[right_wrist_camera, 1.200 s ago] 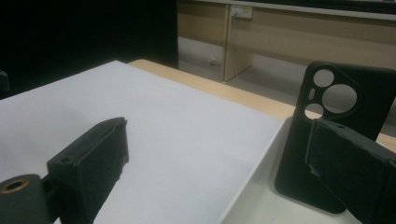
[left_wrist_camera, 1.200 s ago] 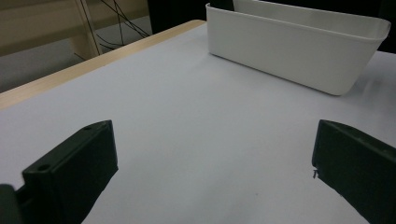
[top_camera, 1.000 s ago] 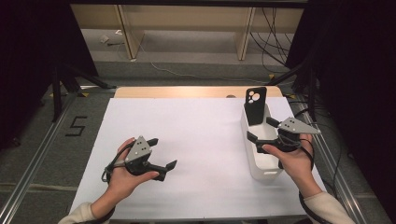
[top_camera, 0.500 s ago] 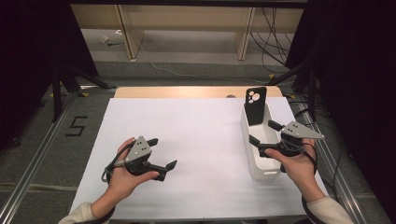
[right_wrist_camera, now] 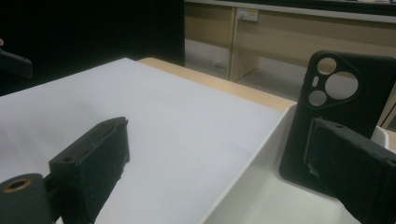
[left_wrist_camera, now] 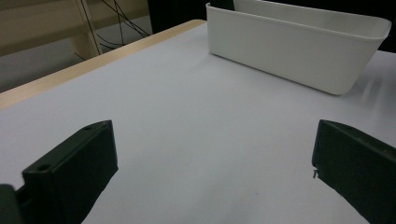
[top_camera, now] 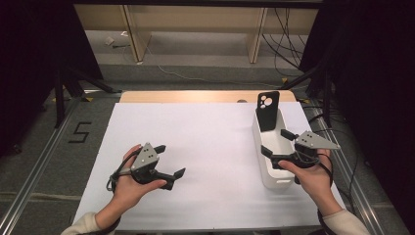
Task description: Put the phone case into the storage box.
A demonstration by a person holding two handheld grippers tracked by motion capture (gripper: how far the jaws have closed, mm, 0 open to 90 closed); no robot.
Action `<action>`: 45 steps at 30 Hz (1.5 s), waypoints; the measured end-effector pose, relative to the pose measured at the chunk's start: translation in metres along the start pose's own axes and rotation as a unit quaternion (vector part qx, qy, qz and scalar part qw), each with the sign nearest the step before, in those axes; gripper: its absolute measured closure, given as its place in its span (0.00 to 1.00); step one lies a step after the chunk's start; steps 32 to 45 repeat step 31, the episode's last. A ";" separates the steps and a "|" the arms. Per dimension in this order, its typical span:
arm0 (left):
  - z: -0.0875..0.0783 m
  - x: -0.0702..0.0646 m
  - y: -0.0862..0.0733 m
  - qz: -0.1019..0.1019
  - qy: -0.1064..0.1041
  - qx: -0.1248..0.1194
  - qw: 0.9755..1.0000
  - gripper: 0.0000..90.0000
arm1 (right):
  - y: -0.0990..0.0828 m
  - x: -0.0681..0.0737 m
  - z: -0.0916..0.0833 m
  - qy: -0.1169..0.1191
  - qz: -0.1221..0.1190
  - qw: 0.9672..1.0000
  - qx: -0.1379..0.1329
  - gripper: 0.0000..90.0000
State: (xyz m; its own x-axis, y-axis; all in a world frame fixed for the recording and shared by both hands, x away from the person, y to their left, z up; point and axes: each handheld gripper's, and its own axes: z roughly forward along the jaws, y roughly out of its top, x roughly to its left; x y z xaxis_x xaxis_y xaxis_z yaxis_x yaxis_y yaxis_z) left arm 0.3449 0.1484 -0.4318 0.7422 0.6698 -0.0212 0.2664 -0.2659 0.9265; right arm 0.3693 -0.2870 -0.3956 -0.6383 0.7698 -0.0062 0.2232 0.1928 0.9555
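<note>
**Phone case stands in the bin, both grippers released**

Your desk (top_camera: 210, 142) carries a white sheet across nearly all of its top, with a strip of bare wood showing along the far edge. On the right side of it sits the white bin (top_camera: 270, 177), long and narrow, running from near to far. At the far end of the bin the black phone case (top_camera: 268, 110) stands upright, leaning on the far wall, its camera holes at the top and its upper part rising above the rim.

Your right gripper (top_camera: 278, 143) hovers over the near half of the bin, pointing far and left. Its fingers (right_wrist_camera: 91, 161) are spread wide and grasp nothing; in the right gripper view the phone case (right_wrist_camera: 345, 112) stands just past the right one, apart from it.

Your left gripper (top_camera: 170, 160) is low over the near left part of the desk, well apart from the bin and aimed right toward it. Its fingers (left_wrist_camera: 74, 170) are likewise released, with bare sheet between them.
</note>
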 end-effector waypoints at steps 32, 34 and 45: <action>0.001 0.000 0.000 -0.001 -0.001 0.000 1.000 0.00 | -0.007 0.001 -0.007 0.005 0.002 1.000 -0.004 0.09; 0.001 0.000 0.000 -0.001 -0.001 0.000 1.000 0.00 | -0.007 0.001 -0.007 0.005 0.002 1.000 -0.004 0.09; 0.001 0.000 0.000 -0.001 -0.001 0.000 1.000 0.00 | -0.007 0.001 -0.007 0.005 0.002 1.000 -0.004 0.09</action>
